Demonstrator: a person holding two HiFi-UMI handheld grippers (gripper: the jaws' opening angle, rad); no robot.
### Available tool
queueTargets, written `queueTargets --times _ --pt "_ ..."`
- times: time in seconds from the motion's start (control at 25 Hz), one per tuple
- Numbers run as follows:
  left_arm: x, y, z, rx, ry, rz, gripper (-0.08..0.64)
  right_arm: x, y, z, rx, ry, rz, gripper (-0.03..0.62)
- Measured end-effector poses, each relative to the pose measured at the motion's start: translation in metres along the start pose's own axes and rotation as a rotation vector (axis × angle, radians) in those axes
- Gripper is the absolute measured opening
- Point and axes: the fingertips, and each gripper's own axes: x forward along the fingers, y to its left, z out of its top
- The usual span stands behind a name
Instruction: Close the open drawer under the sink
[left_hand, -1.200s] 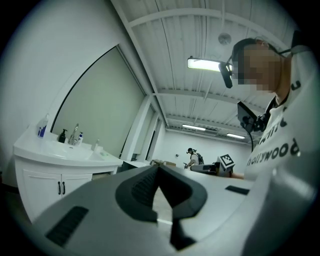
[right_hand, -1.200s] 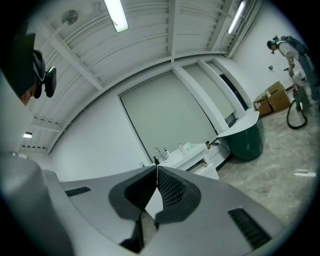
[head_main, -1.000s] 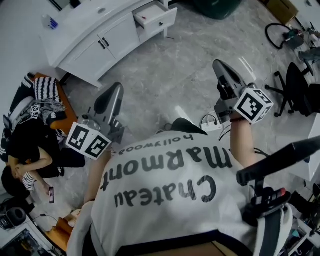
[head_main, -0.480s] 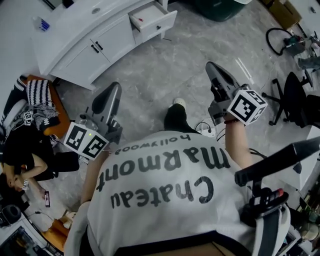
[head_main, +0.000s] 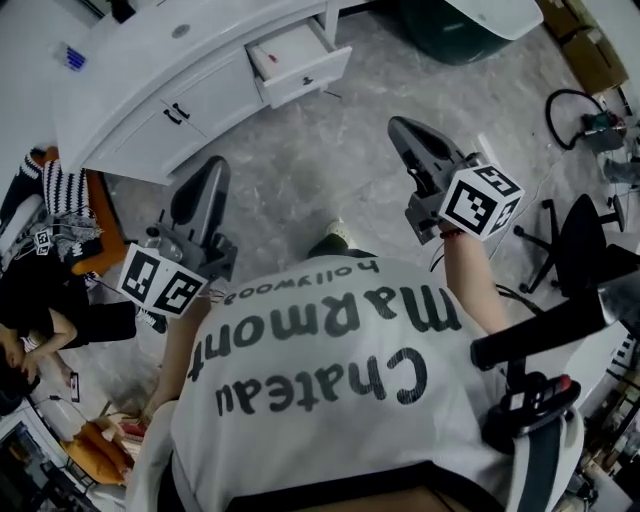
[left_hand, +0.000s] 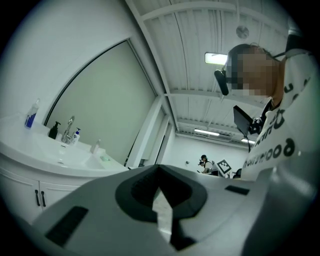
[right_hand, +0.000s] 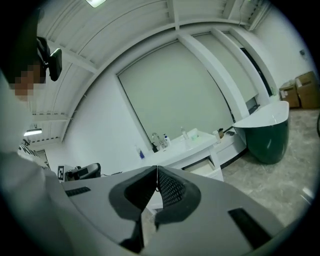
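The white sink cabinet (head_main: 150, 60) stands at the top left of the head view, and its drawer (head_main: 298, 62) on the right end is pulled open. Both grippers are held in the air well short of it. My left gripper (head_main: 211, 164) is shut with nothing in it and points at the cabinet doors (head_main: 176, 113). My right gripper (head_main: 394, 124) is also shut and empty, off to the right of the drawer. The right gripper view shows the open drawer (right_hand: 208, 167) past the closed jaws (right_hand: 156, 171). In the left gripper view the basin and tap (left_hand: 68, 130) lie beyond the closed jaws (left_hand: 159, 170).
A dark green tub (head_main: 452, 27) stands right of the cabinet. A person sits on the floor at the left (head_main: 40, 300). Office chairs (head_main: 590, 240) and cables (head_main: 580, 100) lie at the right. Grey stone floor (head_main: 310, 170) stretches between me and the cabinet.
The cabinet and drawer have slid down and left in the head view as I step closer. Both grippers stay shut and raised, shifting slightly left.
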Motion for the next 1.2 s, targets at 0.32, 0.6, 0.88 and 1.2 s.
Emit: queueTargets --times 0.32,0.6,0.88,1.2 --pt "0.069 0.014 -0.005 0.007 -0.016 0.09 0.008 0.046 -0.048 0.02 -0.001 0.07 0.112 0.012" --pt "0.089 0.001 -0.01 0.035 -0.053 0.068 0.008 0.069 -0.067 0.012 0.005 0.115 0.171 0.012" --pt "0.102 0.014 -0.011 0.092 -0.032 0.035 0.008 0.094 -0.074 -0.006 0.04 0.158 0.183 0.012" --pt "0.153 0.054 -0.009 0.057 0.004 -0.012 0.008 0.118 -0.097 0.001 0.03 0.187 0.105 0.012"
